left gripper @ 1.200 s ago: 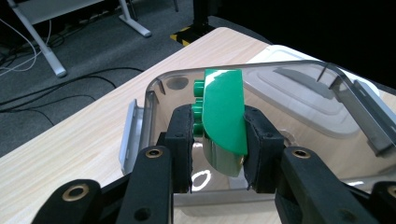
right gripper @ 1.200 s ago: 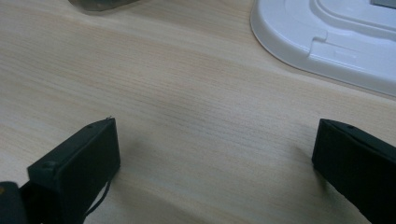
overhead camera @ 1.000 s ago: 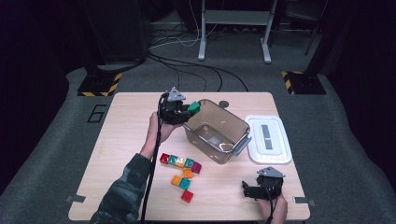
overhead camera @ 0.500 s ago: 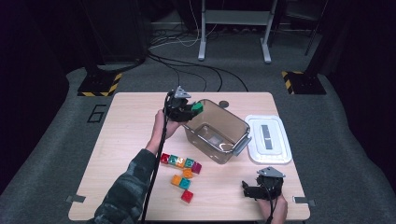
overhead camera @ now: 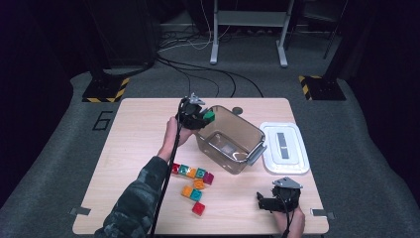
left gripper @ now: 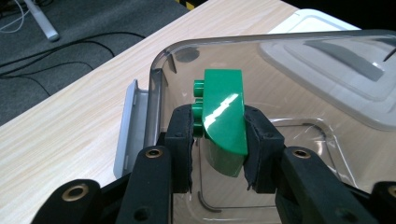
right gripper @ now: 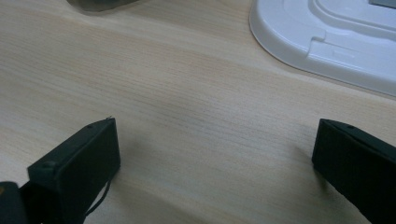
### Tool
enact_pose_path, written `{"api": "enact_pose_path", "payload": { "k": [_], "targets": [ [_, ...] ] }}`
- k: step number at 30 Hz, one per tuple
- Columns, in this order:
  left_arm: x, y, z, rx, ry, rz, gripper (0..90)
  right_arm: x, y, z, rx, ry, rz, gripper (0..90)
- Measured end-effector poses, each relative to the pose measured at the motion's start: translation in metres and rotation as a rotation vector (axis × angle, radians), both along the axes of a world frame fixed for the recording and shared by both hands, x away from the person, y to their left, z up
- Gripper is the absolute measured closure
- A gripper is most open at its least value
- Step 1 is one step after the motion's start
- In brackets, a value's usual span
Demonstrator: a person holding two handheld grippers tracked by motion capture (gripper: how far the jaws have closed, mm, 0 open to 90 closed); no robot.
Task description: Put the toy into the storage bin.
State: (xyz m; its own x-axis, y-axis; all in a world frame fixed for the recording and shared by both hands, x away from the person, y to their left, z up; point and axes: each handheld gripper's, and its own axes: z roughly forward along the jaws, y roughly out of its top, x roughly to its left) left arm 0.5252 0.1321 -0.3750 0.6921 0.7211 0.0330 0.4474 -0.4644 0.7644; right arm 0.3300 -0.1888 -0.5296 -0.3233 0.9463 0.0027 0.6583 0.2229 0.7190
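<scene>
Left gripper (left gripper: 219,140) clamps a green block (left gripper: 224,116) above the near rim of a clear bin (overhead camera: 233,144). Right gripper (right gripper: 215,158), jaws wide apart and empty, rests near the bin's white lid (right gripper: 327,32).

"6" on the floor mat (overhead camera: 101,120)

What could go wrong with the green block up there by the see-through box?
The green block is pinched between the left gripper jaws right at the clear bin rim, not clearly over the inside. Let go now, it might hit the rim and bounce onto the table. Also, the gripper sits close to the bin's wall, so a push forward could shove the bin toward the white lid.
</scene>
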Motion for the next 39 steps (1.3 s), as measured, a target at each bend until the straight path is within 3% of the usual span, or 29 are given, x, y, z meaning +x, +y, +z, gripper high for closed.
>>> {"api": "enact_pose_path", "payload": {
  "k": [1,8,11,18,24,32,39],
  "targets": [
    [0.001,0.0,0.0,-0.007,0.002,0.007,64.5,0.0,0.0,0.0,-0.003,0.0,0.002,0.0],
    [-0.005,0.01,0.003,-0.039,0.027,0.033,23.6,0.0,0.0,0.0,0.0,-0.001,-0.003,0.0],
    [-0.012,0.017,0.009,-0.051,0.011,0.04,16.8,0.0,0.0,0.0,-0.001,-0.001,-0.002,0.0],
    [-0.037,0.038,0.016,-0.046,-0.025,0.048,11.4,0.0,0.0,0.0,-0.002,-0.001,-0.003,0.0],
    [-0.057,0.055,0.01,-0.039,-0.038,0.062,8.7,0.0,0.0,0.0,-0.001,-0.002,-0.004,0.0],
    [-0.084,0.076,-0.01,-0.035,-0.047,0.086,7.9,0.0,0.0,0.0,-0.001,-0.001,-0.004,0.0],
    [-0.095,0.094,-0.036,-0.019,-0.001,0.124,6.7,0.0,0.0,0.0,-0.002,-0.001,-0.005,0.0]
  ]
}}
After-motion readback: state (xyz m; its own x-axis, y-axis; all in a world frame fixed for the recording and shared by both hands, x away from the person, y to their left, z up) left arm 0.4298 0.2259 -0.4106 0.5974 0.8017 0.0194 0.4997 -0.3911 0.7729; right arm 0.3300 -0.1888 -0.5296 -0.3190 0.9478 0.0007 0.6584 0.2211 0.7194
